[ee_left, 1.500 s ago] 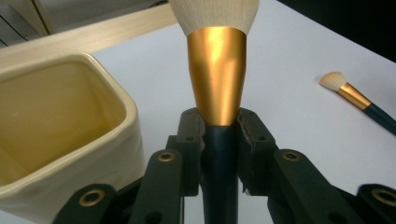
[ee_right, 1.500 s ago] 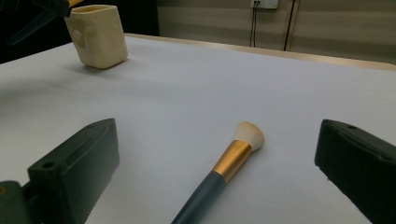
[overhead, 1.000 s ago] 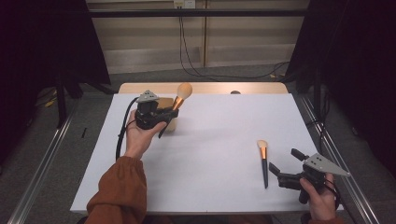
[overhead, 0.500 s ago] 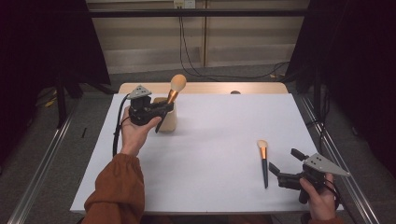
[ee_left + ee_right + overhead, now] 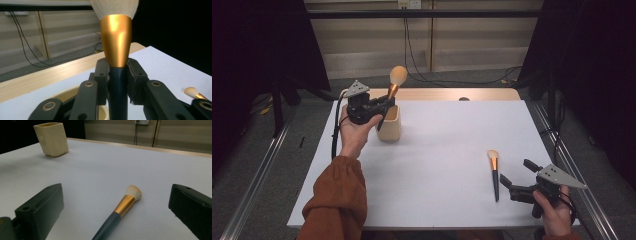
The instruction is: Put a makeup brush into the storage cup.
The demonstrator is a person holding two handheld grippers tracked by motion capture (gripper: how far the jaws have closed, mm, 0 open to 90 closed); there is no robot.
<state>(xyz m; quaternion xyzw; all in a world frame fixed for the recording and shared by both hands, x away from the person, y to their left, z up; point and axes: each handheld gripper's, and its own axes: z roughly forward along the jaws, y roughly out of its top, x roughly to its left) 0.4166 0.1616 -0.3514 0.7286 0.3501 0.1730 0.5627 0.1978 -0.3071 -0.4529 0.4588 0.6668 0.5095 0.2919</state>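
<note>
My left gripper (image 5: 384, 104) is shut on the dark handle of a large makeup brush (image 5: 395, 81) with a gold ferrule and pale bristles. It holds the brush upright over a cream square cup (image 5: 391, 127) at the back left of the white table. In the left gripper view the pads clamp the brush handle (image 5: 117, 85) just under the ferrule, with the cup's rim (image 5: 67, 92) below. A smaller makeup brush (image 5: 494, 170) lies flat at the front right. My right gripper (image 5: 515, 177) stands open just beside it, its jaws wide on either side of the smaller brush (image 5: 122, 208).
The white table top (image 5: 447, 145) has a wooden strip (image 5: 452, 94) along its far edge. Metal rails run along the floor at both sides. Cables hang from a wall socket behind the table. The cream cup (image 5: 52, 138) stands far left in the right gripper view.
My left gripper has lifted the large brush and carried it left and back, tipping it upright over the cup. The right gripper and the small brush have stayed where they were.
</note>
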